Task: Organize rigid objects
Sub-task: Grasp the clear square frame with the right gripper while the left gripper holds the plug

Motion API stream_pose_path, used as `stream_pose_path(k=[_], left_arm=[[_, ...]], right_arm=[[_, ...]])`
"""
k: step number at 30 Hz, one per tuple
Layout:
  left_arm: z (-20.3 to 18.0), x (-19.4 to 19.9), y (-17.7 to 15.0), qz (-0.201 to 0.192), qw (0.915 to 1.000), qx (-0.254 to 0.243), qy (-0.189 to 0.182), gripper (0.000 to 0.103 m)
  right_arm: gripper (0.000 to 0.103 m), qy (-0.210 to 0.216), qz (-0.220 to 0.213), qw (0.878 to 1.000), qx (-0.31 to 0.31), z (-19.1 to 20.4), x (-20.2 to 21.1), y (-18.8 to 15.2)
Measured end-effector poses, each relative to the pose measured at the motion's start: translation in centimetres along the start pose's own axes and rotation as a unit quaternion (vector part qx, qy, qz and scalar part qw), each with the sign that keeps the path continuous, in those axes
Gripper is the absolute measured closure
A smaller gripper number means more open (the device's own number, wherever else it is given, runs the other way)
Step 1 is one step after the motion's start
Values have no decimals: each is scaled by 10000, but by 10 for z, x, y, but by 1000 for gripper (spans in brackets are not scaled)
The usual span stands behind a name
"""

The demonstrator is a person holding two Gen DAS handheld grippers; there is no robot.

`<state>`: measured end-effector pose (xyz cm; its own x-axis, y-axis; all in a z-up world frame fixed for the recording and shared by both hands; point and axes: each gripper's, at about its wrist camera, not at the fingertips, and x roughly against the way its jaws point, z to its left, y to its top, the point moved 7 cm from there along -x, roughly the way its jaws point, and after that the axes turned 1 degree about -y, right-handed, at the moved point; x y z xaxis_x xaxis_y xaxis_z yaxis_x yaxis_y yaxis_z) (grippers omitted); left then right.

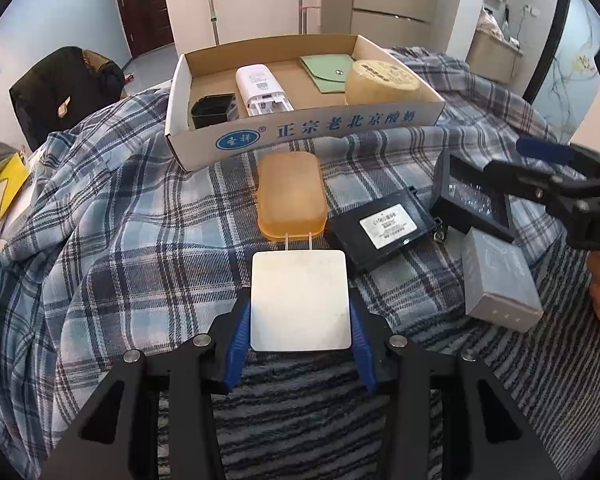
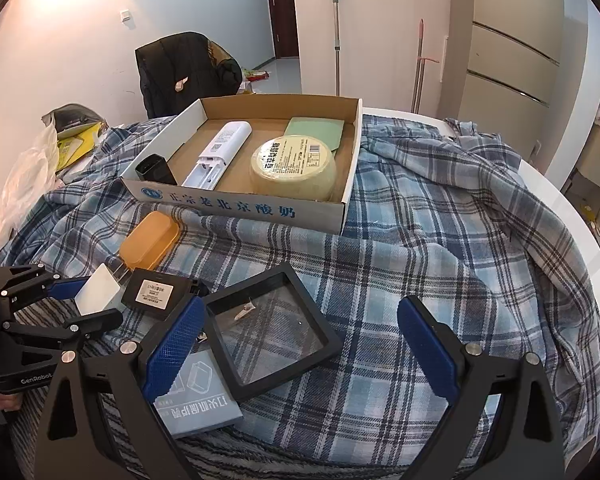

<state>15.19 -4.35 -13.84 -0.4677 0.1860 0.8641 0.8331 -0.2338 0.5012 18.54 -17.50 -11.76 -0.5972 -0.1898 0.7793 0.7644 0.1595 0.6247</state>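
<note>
My left gripper (image 1: 300, 308) is squeezed tight on a white plug block (image 1: 300, 300), just above the checked blanket (image 1: 140, 240). My right gripper (image 2: 300, 352) is wide apart with nothing in it, over a black frame (image 2: 268, 328). The cardboard box (image 1: 300, 128) at the far edge already has four things inside. Still out are the orange soap dish (image 1: 292, 196), a black flat box (image 1: 384, 224), the frame and a grey box (image 1: 500, 284). The box has bare floor in the middle, and the way there looks open.

Open right hand-held gripper (image 2: 300, 344) over black frame (image 2: 270, 326).
</note>
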Motion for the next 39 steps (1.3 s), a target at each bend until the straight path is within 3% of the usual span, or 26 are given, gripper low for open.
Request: stream_pose_path(k=[3,6,8,10,16,23,29,34,39], left_arm=[[1,11,6,-292,9995,78,-104,56],[1,23,11,-600,9980,104,-161,56],[-2,27,13,-752,9969,49,-226,56],[-5,29,14,-832,9962,-12,-240,56],[-3,30,13,-891,9956,14,-304,56],[-4,26,12,-847,9961,-19,-247,56],[-8,25,11,-852,9961,-123,-175,56],[-5,24,12,-827,9964,-49,-198,56],[-8,22,12,-806,9965,-121,-191,56]], right_arm=[[8,110,-9,9999,88,4,-1,1],[13,603,319,9969,397,19,-11,-7],[18,432,386,9969,530,22,-15,-10],[20,549,400,9956,642,27,-15,-12],[20,350,414,9931,1035,23,-17,-13],[24,815,784,9907,752,19,-32,-17],[29,482,559,9952,636,11,-24,-12],[30,731,733,9923,677,13,-24,-16],[29,694,713,9912,877,21,-28,-16]])
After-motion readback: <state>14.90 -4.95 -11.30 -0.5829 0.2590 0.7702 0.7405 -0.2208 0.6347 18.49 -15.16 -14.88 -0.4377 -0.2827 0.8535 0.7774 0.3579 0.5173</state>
